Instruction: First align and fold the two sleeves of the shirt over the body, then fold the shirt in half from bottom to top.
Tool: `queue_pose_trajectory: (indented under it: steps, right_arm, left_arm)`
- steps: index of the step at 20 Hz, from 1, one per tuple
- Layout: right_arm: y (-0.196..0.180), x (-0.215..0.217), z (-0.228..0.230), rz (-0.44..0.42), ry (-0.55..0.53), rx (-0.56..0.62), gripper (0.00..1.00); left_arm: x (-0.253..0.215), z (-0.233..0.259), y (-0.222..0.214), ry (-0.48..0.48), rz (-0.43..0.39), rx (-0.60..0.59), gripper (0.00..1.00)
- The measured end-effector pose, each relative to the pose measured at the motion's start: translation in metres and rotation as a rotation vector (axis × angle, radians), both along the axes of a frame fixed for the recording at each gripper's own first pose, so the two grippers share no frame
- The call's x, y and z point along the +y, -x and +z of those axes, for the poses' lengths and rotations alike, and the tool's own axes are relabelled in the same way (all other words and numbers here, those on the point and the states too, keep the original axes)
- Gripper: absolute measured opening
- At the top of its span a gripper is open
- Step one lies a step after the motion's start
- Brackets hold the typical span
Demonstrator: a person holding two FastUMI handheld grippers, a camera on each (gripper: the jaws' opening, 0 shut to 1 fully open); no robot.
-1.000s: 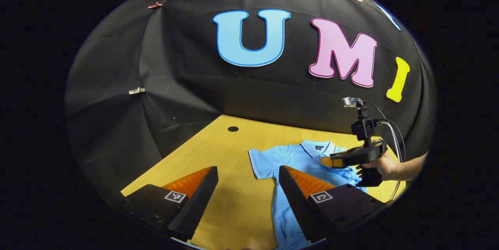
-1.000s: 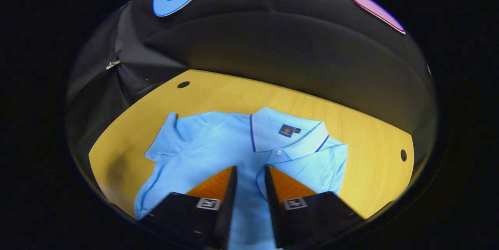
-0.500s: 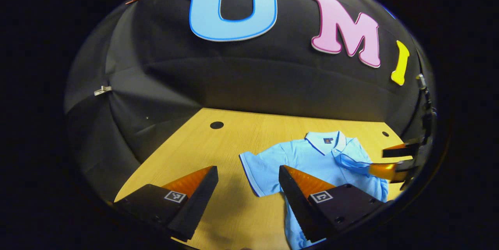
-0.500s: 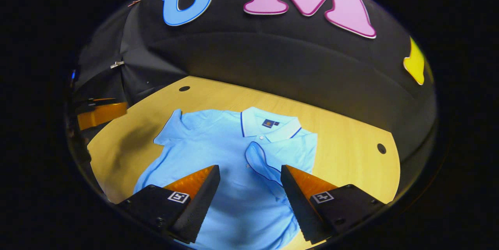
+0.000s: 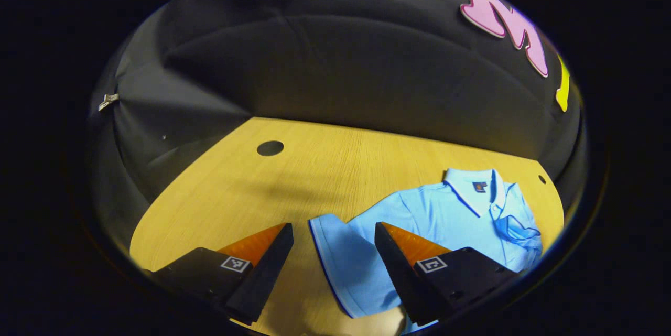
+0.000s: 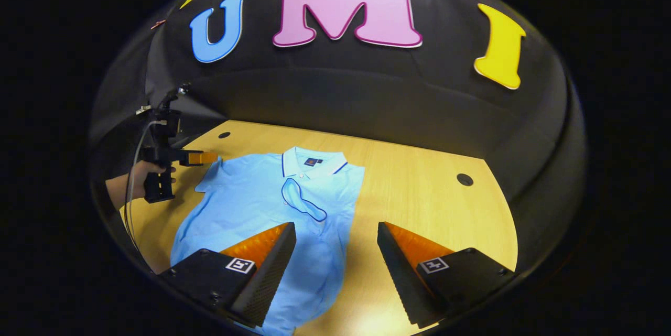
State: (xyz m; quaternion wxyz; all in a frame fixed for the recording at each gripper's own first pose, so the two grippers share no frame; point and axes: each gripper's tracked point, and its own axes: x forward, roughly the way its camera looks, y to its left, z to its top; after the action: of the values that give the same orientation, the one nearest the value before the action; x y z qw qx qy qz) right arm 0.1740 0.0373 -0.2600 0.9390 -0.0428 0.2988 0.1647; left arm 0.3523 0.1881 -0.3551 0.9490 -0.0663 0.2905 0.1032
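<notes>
Here we find the light blue shirt (image 6: 262, 205) lying flat on the wooden bench (image 6: 419, 194), collar toward the black cloth wall (image 6: 367, 95), one sleeve (image 6: 303, 204) folded over the body; round holes (image 6: 464, 179) mark the bench near its far edge. Our left gripper (image 5: 334, 244) has its fingers spread wide and empty, the unfolded sleeve (image 5: 341, 252) lying between them; our right gripper (image 6: 335, 241) is likewise wide apart, holding nothing, over the shirt's edge. In the right gripper view, a hand (image 6: 139, 176) holds the left gripper beside the unfolded sleeve.

I see the shirt (image 6: 251, 205) lying flat on the tabletop (image 6: 419, 189), collar (image 6: 313, 162) toward the back wall, one sleeve (image 6: 303, 202) folded onto its chest. My left tongs (image 5: 334, 236) straddle the other sleeve's (image 5: 341, 257) edge; my right tongs (image 6: 336, 236) hang over the shirt's side.
</notes>
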Motion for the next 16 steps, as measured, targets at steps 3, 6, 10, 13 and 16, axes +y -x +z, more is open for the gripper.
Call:
queue_pose_trajectory:
  steps: [3,6,10,13,16]
  right_arm:
    - [0.007,-0.009,-0.002,-0.036,-0.062,0.030,0.98]
    - [0.004,-0.018,0.001,-0.051,-0.056,0.007,0.98]
    - [0.004,-0.031,-0.007,-0.058,-0.037,0.016,0.98]
    - [0.003,-0.038,-0.009,-0.063,-0.035,0.021,0.98]
    - [0.002,-0.043,-0.013,-0.068,-0.035,0.031,0.98]
  left_arm:
    - [-0.001,-0.022,-0.005,-0.043,-0.016,0.062,0.98]
    - [-0.013,-0.023,-0.008,-0.026,-0.052,0.071,0.82]
    - [-0.026,-0.017,-0.016,-0.006,-0.053,0.039,0.16]
    - [-0.027,-0.017,-0.016,-0.012,-0.056,0.043,0.07]
    - [-0.031,-0.011,-0.013,-0.029,-0.071,0.068,0.06]
